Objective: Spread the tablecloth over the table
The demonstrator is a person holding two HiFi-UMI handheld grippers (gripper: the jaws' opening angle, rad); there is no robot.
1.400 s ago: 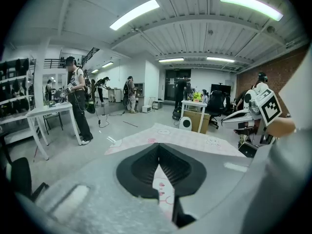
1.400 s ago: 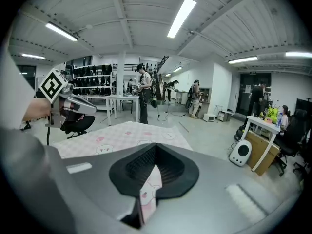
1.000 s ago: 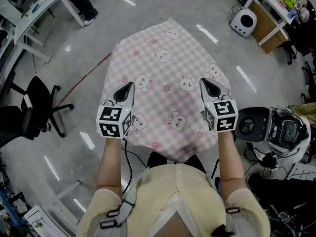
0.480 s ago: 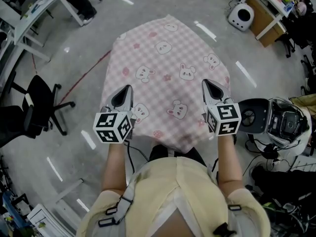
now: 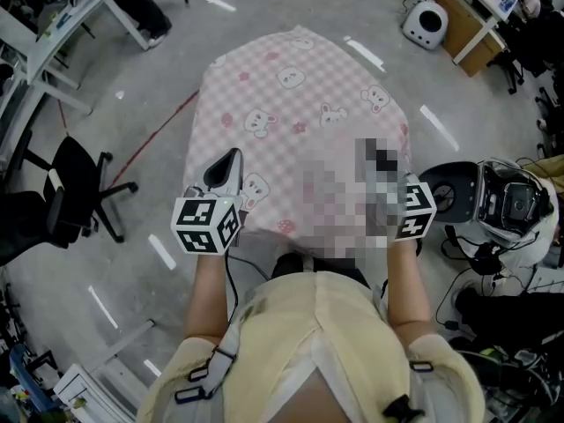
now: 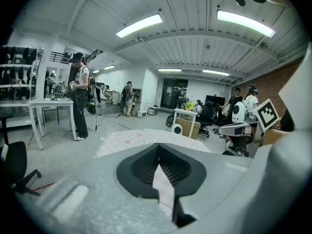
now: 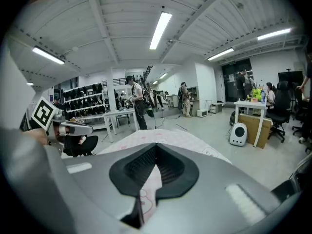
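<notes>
as left claw (image 6: pixel 158 168) and right claw (image 7: pixel 154 167) pinch tablecloth (image 5: pixel 295 95), a chair (image 5: pixel 69 196) stands near.

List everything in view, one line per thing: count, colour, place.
tablecloth: one, pink check with animal prints, spread ahead of the person
chair: one, black, floor at left
table: one, white, far left
round device: one, white, floor at far right
machine: one, white and black, floor at right
cable: one, red, floor left of the tablecloth
bystanders: several, dark clothes, back of the room
shirt: one, pale yellow, bottom centre
left gripper: one, grey, shut on the tablecloth's near left edge
right gripper: one, grey, shut on the near right edge
</notes>
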